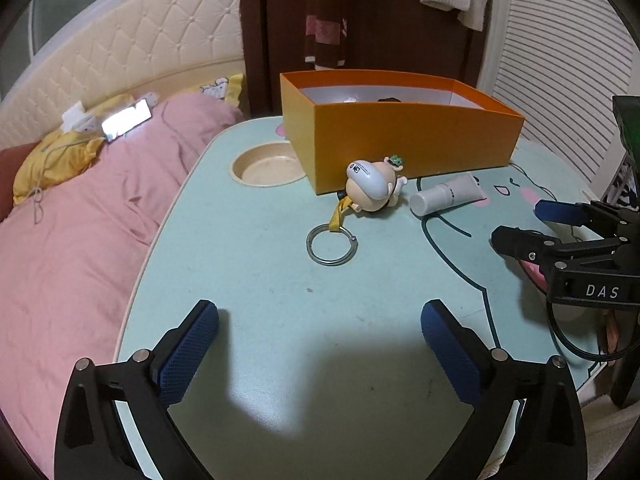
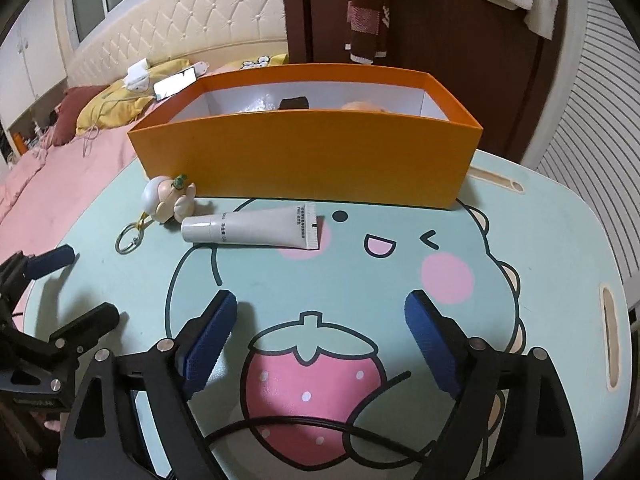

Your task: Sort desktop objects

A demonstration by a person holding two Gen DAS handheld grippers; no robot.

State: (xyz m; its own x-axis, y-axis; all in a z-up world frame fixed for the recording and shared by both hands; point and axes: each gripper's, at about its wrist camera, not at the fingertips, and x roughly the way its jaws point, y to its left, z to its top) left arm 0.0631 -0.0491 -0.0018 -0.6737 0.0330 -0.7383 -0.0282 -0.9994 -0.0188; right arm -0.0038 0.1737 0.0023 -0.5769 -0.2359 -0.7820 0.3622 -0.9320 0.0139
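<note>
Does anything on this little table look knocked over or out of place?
Mildly. The toy keychain lies tipped on its side against the orange box, and the white tube lies flat beside it. Nothing looks spilled or broken.

box (image 2: 304,164) at table (image 2: 540,240) rear, figurine keychain (image 2: 168,200) and tube (image 2: 256,230) just before it

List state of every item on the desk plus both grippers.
orange box: open-topped, upright, some items already inside
white tube: lying on its side, capped, in front of the box
figurine keychain: lying against the box front, ring flat on the table
left gripper: open, empty
right gripper: open, empty
</note>
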